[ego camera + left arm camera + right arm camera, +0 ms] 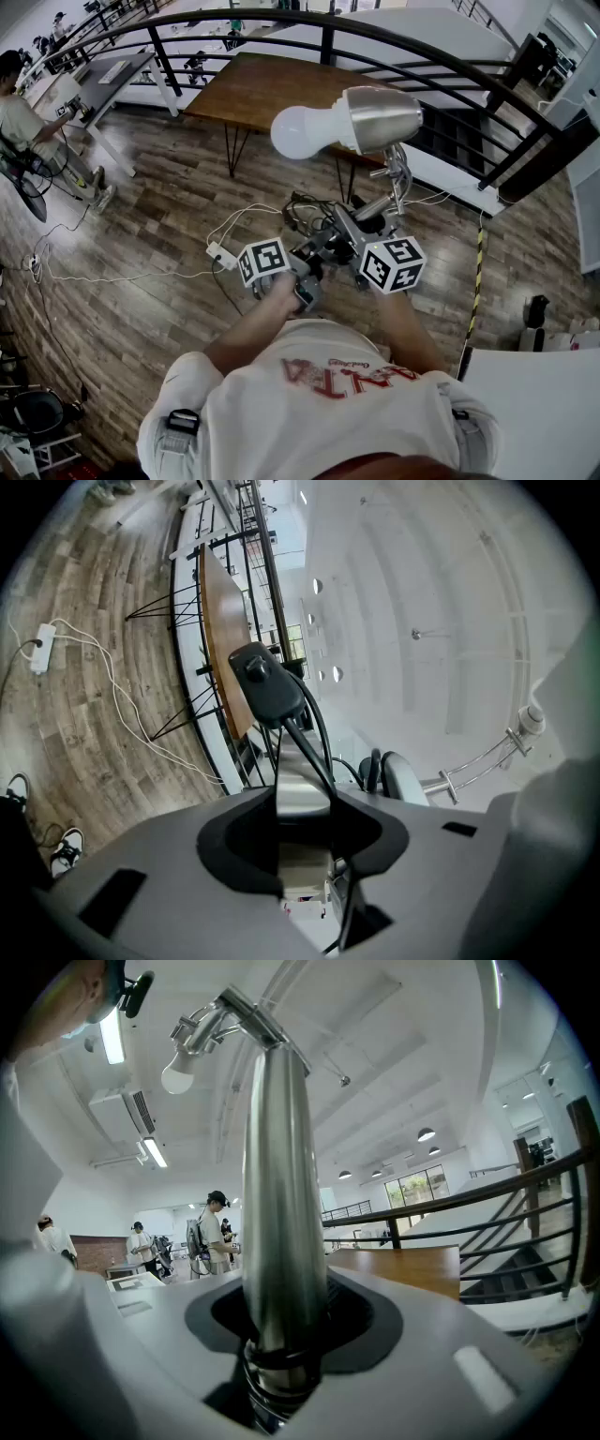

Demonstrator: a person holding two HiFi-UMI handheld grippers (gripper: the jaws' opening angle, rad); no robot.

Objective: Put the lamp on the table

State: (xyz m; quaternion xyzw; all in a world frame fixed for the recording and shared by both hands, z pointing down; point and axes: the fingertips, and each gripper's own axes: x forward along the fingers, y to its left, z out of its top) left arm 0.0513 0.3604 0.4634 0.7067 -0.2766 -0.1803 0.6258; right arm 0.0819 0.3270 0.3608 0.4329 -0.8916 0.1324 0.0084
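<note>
I carry a silver desk lamp [380,117] with a white bulb [300,131] above the wood floor, in front of the brown wooden table [272,89]. My right gripper [364,230] is shut on the lamp's tapered metal stem [281,1194], which rises out of its jaws toward the bulb [178,1077]. My left gripper [314,253] is shut on a flat silver part of the lamp [302,794], low down by its black cord and switch [264,684]. The table [220,639] lies beyond both grippers.
A black railing [375,37] curves behind the table, with stairs at the right. A white power strip [222,254] and loose cables lie on the floor ahead. A person [28,122] stands by a white desk [103,80] at far left.
</note>
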